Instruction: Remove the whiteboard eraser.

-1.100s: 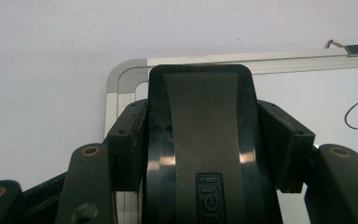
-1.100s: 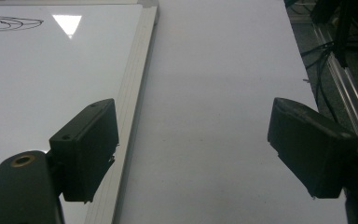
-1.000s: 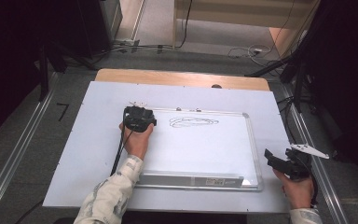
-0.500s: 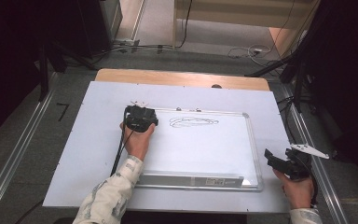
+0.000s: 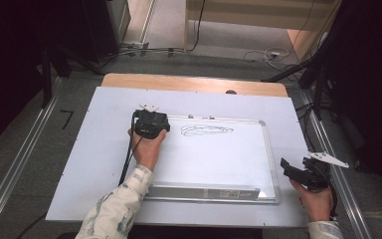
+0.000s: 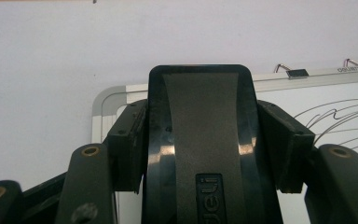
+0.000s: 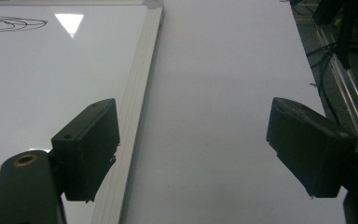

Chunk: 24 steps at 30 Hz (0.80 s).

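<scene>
Black plastic sits clamped in your left hand-held gripper (image 6: 200, 154): it is a whiteboard eraser (image 6: 200, 135), gripped by its flanks with both pads pressed against it. You hold it at the upper left corner of the whiteboard (image 5: 219, 164), which lies flat on the tabletop (image 5: 94, 164). The scribble (image 5: 206, 130) of dark marker lines lies just to the right of the eraser, near the board's top edge.

To wipe well, keep the eraser's felt face flat on the board rather than tipped on one edge, and sweep rightward across the whole scribble with steady downward pressure. Overlap your passes so no thin stroke survives. Your grip looks square and centred; judging by that, it should not twist as you drag. Watch the two binder clips (image 6: 291, 71) on the top frame and stay below them.

Further right, your right hand-held gripper (image 7: 193, 149) hovers beside the board's right frame with its jaws spread wide and nothing between them. You could press it on the frame to stop the board sliding.

Pale sheet covers the tabletop, with bare wood showing along its far edge. Grey floor, metal rails and loose cables surround it, and the room beyond is dark.
</scene>
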{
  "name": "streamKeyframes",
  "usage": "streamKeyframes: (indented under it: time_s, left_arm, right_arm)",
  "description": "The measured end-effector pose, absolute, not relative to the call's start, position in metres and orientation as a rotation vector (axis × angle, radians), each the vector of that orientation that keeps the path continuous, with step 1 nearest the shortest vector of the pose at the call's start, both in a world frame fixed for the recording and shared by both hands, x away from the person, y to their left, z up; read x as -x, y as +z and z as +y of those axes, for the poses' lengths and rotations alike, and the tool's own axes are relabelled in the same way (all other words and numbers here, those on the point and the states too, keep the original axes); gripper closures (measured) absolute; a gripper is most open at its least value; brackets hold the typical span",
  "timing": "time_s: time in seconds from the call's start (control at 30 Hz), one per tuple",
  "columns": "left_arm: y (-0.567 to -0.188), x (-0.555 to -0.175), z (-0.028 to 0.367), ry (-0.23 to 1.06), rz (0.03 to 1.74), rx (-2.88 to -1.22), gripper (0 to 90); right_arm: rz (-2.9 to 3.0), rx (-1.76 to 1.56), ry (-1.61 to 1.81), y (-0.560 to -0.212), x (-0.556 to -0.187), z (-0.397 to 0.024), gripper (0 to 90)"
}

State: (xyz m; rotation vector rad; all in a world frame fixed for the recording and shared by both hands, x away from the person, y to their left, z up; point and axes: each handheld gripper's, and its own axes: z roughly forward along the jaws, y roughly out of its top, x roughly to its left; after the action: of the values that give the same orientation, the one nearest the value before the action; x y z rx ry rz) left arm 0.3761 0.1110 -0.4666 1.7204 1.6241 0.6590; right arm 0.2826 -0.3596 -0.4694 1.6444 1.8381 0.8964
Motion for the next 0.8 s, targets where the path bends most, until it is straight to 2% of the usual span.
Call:
streamKeyframes:
  time_s: [0.8]
  left_arm:
    - [-0.458,-0.372,0.097,0.635,1.586,-1.725,40.4]
  right_arm:
    - [1.839,-1.638,0.889,-0.470,-0.275,-0.362,15.8]
